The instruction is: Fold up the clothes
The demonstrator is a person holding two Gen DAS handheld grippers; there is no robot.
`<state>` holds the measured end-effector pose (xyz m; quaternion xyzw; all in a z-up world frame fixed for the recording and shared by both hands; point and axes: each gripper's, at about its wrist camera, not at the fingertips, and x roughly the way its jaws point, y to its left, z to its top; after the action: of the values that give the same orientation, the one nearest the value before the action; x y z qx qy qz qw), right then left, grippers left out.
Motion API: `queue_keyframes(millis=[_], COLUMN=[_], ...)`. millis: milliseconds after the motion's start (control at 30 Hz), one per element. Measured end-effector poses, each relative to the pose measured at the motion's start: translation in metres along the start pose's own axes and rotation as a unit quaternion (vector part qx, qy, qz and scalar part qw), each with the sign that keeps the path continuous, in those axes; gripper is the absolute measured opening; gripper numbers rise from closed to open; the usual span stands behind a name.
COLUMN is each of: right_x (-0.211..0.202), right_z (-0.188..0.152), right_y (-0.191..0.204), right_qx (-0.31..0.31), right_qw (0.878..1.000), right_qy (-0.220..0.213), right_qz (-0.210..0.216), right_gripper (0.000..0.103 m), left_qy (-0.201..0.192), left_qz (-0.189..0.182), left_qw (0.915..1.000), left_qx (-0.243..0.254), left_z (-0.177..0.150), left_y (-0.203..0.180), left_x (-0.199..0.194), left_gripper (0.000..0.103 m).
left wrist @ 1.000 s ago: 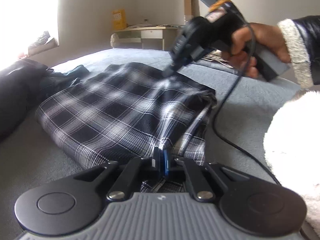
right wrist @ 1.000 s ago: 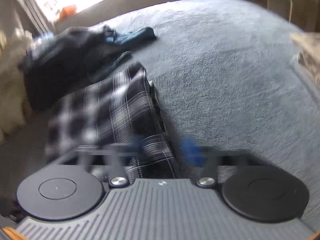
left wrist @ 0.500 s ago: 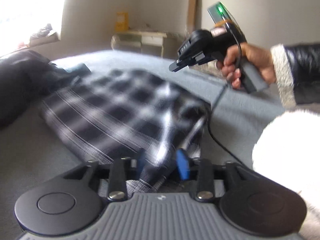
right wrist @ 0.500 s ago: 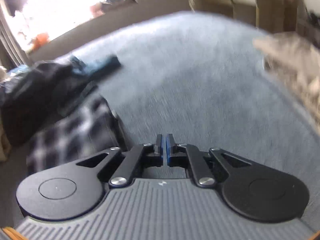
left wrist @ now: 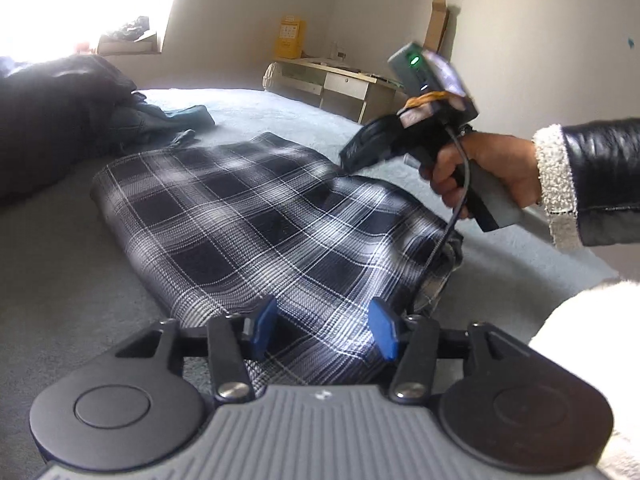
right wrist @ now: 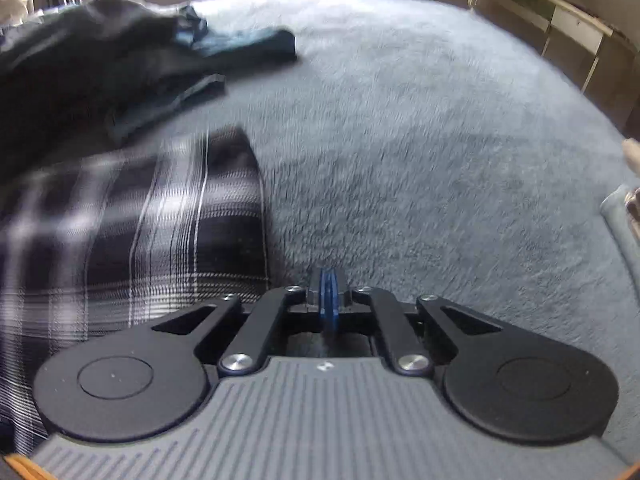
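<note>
A folded black-and-white plaid garment (left wrist: 256, 216) lies flat on the grey bed (left wrist: 60, 280). My left gripper (left wrist: 323, 328) is at its near edge. The jaws are opening and the blue pads (left wrist: 262, 326) stand apart, with the plaid edge lying loose between them, unpressed. A hand holds my right gripper (left wrist: 350, 158) over the garment's far right side. In the right wrist view the right gripper (right wrist: 329, 294) is shut with nothing in it. It hangs above the bare bed (right wrist: 420, 160) just right of the plaid garment (right wrist: 160, 220).
A heap of dark clothes (left wrist: 52, 120) with a teal piece (right wrist: 248, 44) lies on the bed beyond the garment. A white fleecy sleeve (left wrist: 580, 340) fills the lower right. A low cabinet (left wrist: 340, 88) stands by the far wall. A cable (left wrist: 448, 224) trails from the right gripper across the garment.
My left jaws let go of the plaid edge and opened. The right jaws went from apart to shut, rose off the garment and came back down beside its right edge.
</note>
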<state>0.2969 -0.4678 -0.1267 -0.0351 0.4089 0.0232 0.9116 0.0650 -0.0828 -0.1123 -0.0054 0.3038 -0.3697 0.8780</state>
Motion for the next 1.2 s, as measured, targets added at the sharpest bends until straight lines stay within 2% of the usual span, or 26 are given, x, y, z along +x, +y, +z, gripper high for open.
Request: queue_keyframes(millis=[133, 167, 233, 267, 300, 367, 433, 467, 533, 567, 633, 700, 800, 833, 900, 1000, 1033, 1067, 1100, 1200], right_x=[-0.038, -0.045, -0.044, -0.042, -0.028, 0.011, 0.029, 0.030, 0.024, 0.017, 0.000, -0.006, 0.024, 0.034, 0.039, 0.034, 0.028, 0.022, 0.011, -0.009], right_z=[0.017, 0.021, 0.026, 0.028, 0.027, 0.016, 0.009, 0.013, 0.022, 0.021, 0.030, 0.036, 0.041, 0.037, 0.039, 0.048, 0.050, 0.052, 0.053, 0.055], right_y=[0.020, 0.026, 0.036, 0.041, 0.044, 0.037, 0.015, 0.003, -0.009, -0.005, 0.001, 0.011, 0.027, 0.028, 0.022, 0.020, 0.026, 0.033, 0.042, 0.076], right_qx=[-0.049, -0.058, -0.074, -0.081, -0.084, -0.065, 0.003, 0.045, 0.092, 0.093, 0.079, 0.064, 0.038, 0.037, 0.065, 0.105, 0.094, 0.083, 0.065, 0.007], right_qw=[0.995, 0.993, 0.991, 0.989, 0.991, 0.997, 1.000, 0.999, 0.995, 0.995, 0.993, 0.990, 0.994, 0.994, 0.992, 0.990, 0.991, 0.991, 0.989, 0.971], right_qy=[-0.083, -0.099, -0.106, -0.105, -0.085, -0.023, -0.016, -0.008, -0.011, -0.028, -0.064, -0.074, -0.013, -0.009, -0.029, -0.031, -0.033, -0.036, -0.044, -0.032], right_qz=[-0.010, 0.002, 0.043, 0.060, 0.062, 0.037, 0.021, 0.025, 0.023, 0.029, 0.063, 0.103, 0.105, 0.102, 0.100, 0.086, 0.091, 0.099, 0.125, 0.236], right_gripper=[0.004, 0.004, 0.003, 0.003, 0.003, 0.004, 0.003, 0.001, 0.007, 0.007, 0.007, 0.007, 0.004, 0.004, 0.004, 0.005, 0.007, 0.007, 0.007, 0.007], left_qy=[-0.004, -0.005, -0.008, -0.009, -0.010, -0.013, -0.016, -0.017, -0.021, -0.023, -0.026, -0.028, -0.029, -0.029, -0.028, -0.028, -0.029, -0.030, -0.031, -0.032], left_qz=[-0.018, -0.023, -0.031, -0.035, -0.038, -0.048, -0.055, -0.059, -0.067, -0.071, -0.078, -0.083, -0.085, -0.086, -0.087, -0.090, -0.092, -0.095, -0.097, -0.099], left_qw=[0.9995, 0.9992, 0.9986, 0.9983, 0.9980, 0.9970, 0.9961, 0.9958, 0.9945, 0.9937, 0.9922, 0.9911, 0.9905, 0.9903, 0.9896, 0.9881, 0.9870, 0.9858, 0.9848, 0.9833], left_qx=[-0.024, -0.032, -0.041, -0.046, -0.050, -0.060, -0.067, -0.069, -0.078, -0.083, -0.093, -0.101, -0.104, -0.106, -0.111, -0.122, -0.129, -0.135, -0.141, -0.149], left_z=[0.001, 0.001, 0.001, -0.001, -0.002, -0.003, -0.005, -0.006, -0.009, -0.010, -0.011, -0.012, -0.012, -0.013, -0.014, -0.016, -0.017, -0.017, -0.018, -0.022], left_y=[0.008, 0.010, 0.013, 0.013, 0.014, 0.017, 0.020, 0.021, 0.025, 0.027, 0.030, 0.033, 0.033, 0.033, 0.033, 0.035, 0.036, 0.038, 0.040, 0.042], left_x=[-0.002, -0.002, -0.002, -0.002, -0.002, -0.001, -0.001, -0.001, -0.002, -0.002, -0.002, -0.001, -0.003, -0.005, -0.008, -0.014, -0.016, -0.018, -0.019, -0.025], left_gripper=[0.053, 0.054, 0.054, 0.055, 0.055, 0.055, 0.055, 0.057, 0.057, 0.056, 0.056, 0.057, 0.056, 0.056, 0.057, 0.057, 0.057, 0.058, 0.058, 0.058])
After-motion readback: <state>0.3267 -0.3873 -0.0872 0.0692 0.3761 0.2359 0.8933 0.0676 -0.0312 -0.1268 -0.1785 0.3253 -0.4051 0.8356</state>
